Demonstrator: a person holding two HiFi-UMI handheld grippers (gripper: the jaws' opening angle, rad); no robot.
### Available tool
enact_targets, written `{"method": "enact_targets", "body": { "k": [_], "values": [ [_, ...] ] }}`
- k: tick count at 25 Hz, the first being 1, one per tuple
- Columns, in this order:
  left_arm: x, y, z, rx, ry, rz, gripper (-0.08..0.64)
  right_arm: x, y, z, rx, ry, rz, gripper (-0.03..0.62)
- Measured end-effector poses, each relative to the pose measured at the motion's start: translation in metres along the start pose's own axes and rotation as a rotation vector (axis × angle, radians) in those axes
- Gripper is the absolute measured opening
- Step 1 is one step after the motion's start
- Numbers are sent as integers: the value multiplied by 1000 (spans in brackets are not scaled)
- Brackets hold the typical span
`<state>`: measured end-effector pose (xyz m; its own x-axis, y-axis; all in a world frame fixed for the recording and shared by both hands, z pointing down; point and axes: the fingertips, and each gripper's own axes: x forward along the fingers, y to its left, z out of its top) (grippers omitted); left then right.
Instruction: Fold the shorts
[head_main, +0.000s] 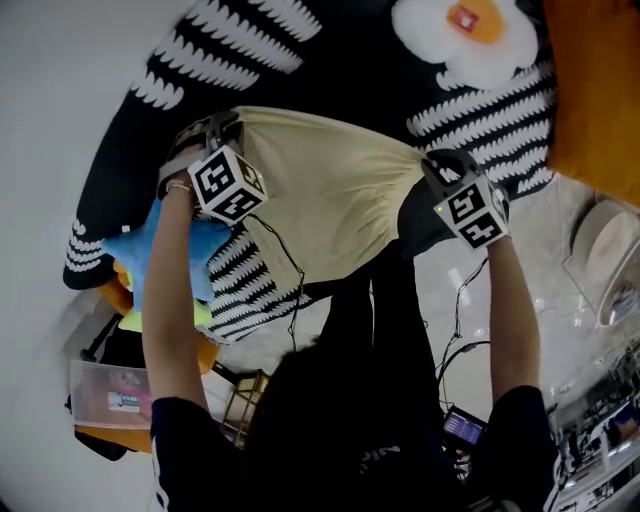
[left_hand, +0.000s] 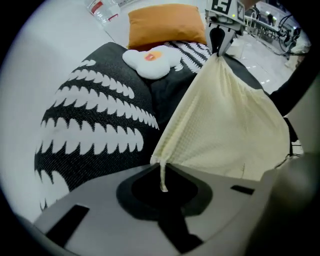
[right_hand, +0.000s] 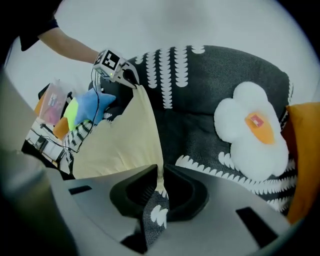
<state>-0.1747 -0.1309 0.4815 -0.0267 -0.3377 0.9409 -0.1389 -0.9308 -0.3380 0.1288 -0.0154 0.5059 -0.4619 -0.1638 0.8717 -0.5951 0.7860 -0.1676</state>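
Pale yellow, waffle-textured shorts (head_main: 330, 200) hang stretched above a black blanket (left_hand: 100, 115) with white scalloped stripes. The left gripper (left_hand: 161, 164) and the right gripper (right_hand: 160, 171) each pinch 1 corner, fingers pressed together on the cloth. Whether the patterned fabric is also caught in the right fingers is unclear.

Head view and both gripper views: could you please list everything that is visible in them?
shorts: one, pale yellow, hanging stretched between the grippers
cover: one, black with white pattern, beneath the shorts
egg-shaped pillow: one, white and orange, on the cover
cushion: one, orange, beside the pillow
star toy: one, blue, at the cover's left edge in the head view
box: one, clear, lower left
left gripper: one, grey, shut on a shorts corner
right gripper: one, grey, shut on the other corner
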Motion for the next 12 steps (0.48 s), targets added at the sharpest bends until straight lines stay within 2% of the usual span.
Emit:
{"method": "enact_targets", "body": {
  "k": [6, 9, 12],
  "values": [
    [-75, -46, -34, -14, -94, -103, 34, -41, 59, 5, -188, -27, 5, 51],
    [-104, -68, -53, -47, -127, -124, 34, -51, 87, 4, -247, -36, 12, 50],
    [-125, -94, -60, -42, -137, -131, 34, -57, 105, -5, -314, -36, 15, 50]
  ]
}}
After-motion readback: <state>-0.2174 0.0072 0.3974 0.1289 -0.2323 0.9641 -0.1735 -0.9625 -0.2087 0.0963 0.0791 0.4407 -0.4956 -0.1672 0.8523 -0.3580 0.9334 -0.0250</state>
